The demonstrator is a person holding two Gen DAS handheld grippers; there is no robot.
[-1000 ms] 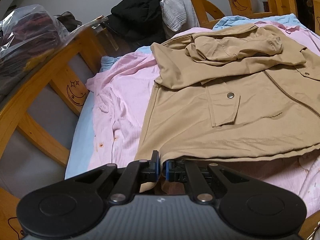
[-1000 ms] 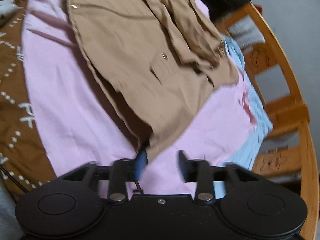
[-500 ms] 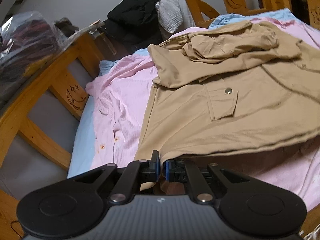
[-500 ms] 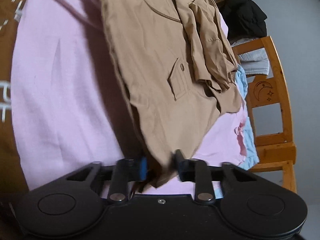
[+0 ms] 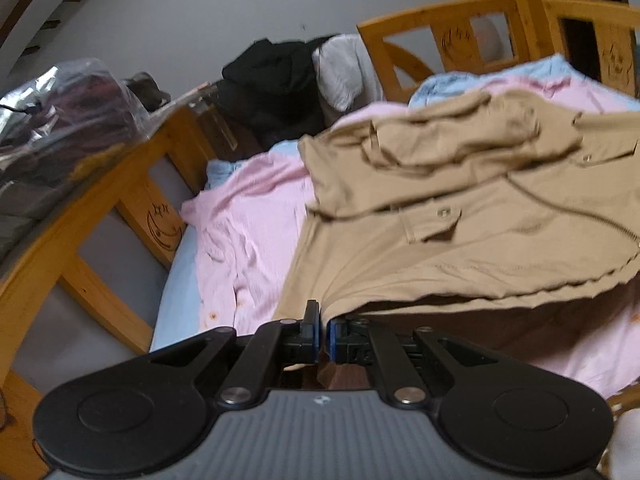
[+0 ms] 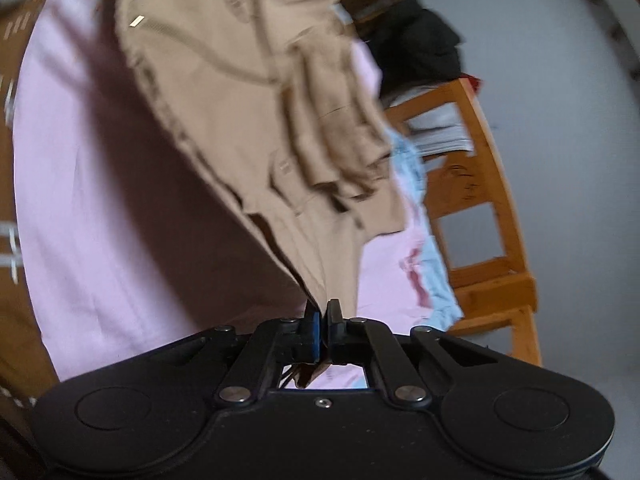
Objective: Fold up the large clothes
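Left tool [image 5: 323, 330]: clamped on jacket [image 5: 460, 236] hem, 6 o'clock.
Right tool [image 6: 323, 326]: clamped on jacket [image 6: 248, 120] hem.
Jacket: raised above pink sheet [image 5: 248, 232].

This is a bedroom in a home. The main sign is a bed with a wooden frame [image 5: 100, 216], its rails carved with little moon and star shapes, standing against a plain pale wall [image 5: 200, 20]. On the bed lie a pink sheet [image 5: 248, 216] over a light blue sheet [image 5: 180, 280], with a tan jacket [image 5: 460, 232] spread on top. At the far corner of the bed, black clothes [image 5: 276, 92] and a white cloth [image 5: 344, 68] are heaped. Beside the bed's left rail sits a clear plastic bag [image 5: 60, 120] stuffed with dark clothes.
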